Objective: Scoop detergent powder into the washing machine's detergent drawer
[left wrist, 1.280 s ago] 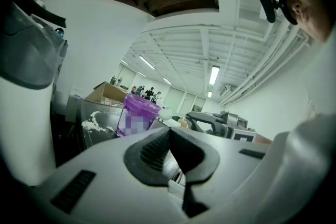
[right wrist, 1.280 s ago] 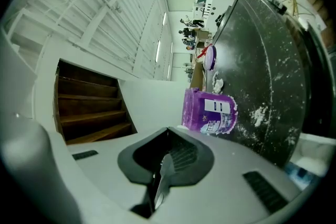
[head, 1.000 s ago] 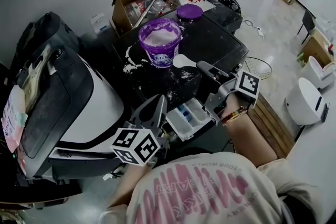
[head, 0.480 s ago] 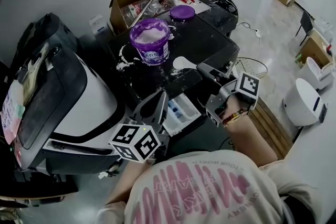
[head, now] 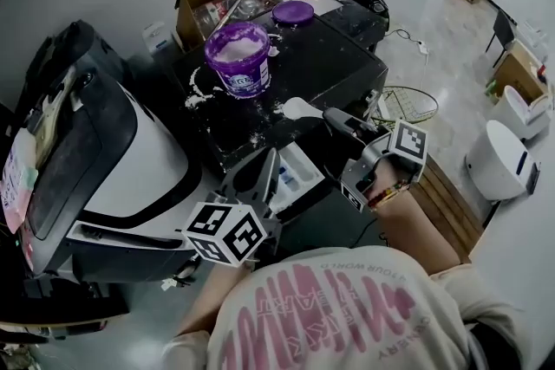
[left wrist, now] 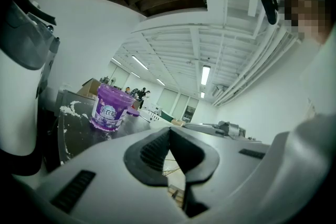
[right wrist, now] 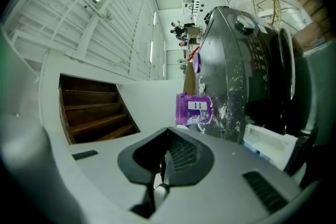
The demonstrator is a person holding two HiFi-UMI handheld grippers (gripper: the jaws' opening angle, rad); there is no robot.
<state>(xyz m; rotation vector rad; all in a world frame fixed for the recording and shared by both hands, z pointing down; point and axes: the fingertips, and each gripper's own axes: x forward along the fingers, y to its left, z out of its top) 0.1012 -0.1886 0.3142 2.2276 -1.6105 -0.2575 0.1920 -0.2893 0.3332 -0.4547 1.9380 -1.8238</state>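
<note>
Currently, my right gripper (head: 335, 118) is clamped narrow on the white handle of the scoop (head: 295, 107); in the right gripper view the handle shows pinched between the pads (right wrist: 181, 152). The scoop bowl sits over the front edge of the black washing machine top (head: 325, 65), right of centre in the head view. My left gripper (head: 268, 155) has its jaws together at the tips with nothing between them, confirmed in the left gripper view (left wrist: 169, 131).

The detergent drawer (head: 297, 175) stands pulled out below that front edge, between the two grippers. The left gripper's tips sit at the drawer's left side; I cannot tell whether they touch. The scoop is above and behind the drawer, apart from it.

Farther back, the purple detergent tub (head: 237, 56) stands open on the top, well apart from the scoop, with spilled powder (head: 194, 96) to its left near the top's left edge. Its purple lid (head: 292, 11) lies near the far edge. A white appliance (head: 147, 160) crowds the left side. Open floor (head: 451, 56) lies to the right.
</note>
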